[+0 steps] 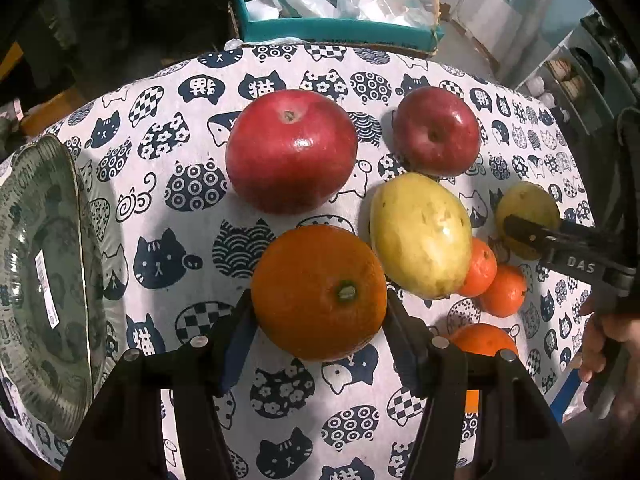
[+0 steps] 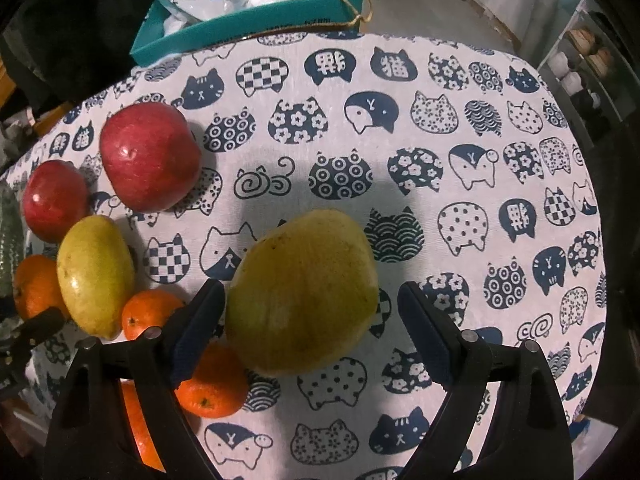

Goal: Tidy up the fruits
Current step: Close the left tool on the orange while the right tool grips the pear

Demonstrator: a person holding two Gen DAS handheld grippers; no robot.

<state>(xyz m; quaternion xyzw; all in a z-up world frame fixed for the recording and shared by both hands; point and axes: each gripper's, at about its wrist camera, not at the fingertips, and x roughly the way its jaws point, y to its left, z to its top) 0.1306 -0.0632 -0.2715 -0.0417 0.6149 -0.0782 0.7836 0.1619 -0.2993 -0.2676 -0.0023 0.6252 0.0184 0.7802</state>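
Observation:
In the left wrist view my left gripper (image 1: 320, 312) is shut on a large orange (image 1: 320, 292), both pads against its sides, on the cat-print tablecloth (image 1: 180, 240). Beyond it lie a big red apple (image 1: 291, 151), a smaller red apple (image 1: 437, 131), a yellow mango (image 1: 420, 236) and small tangerines (image 1: 503, 290). In the right wrist view my right gripper (image 2: 310, 320) is open around a second yellow-green mango (image 2: 304, 292); the left pad is close to it and the right pad stands clear. That mango (image 1: 527, 216) and right gripper (image 1: 560, 246) also show in the left wrist view.
A green glass plate (image 1: 44, 280) lies at the table's left edge. A teal box (image 1: 340, 28) with plastic bags stands behind the table. In the right wrist view, apples (image 2: 150, 158), a mango (image 2: 94, 276) and tangerines (image 2: 212, 384) crowd the left; shelves stand at the far right.

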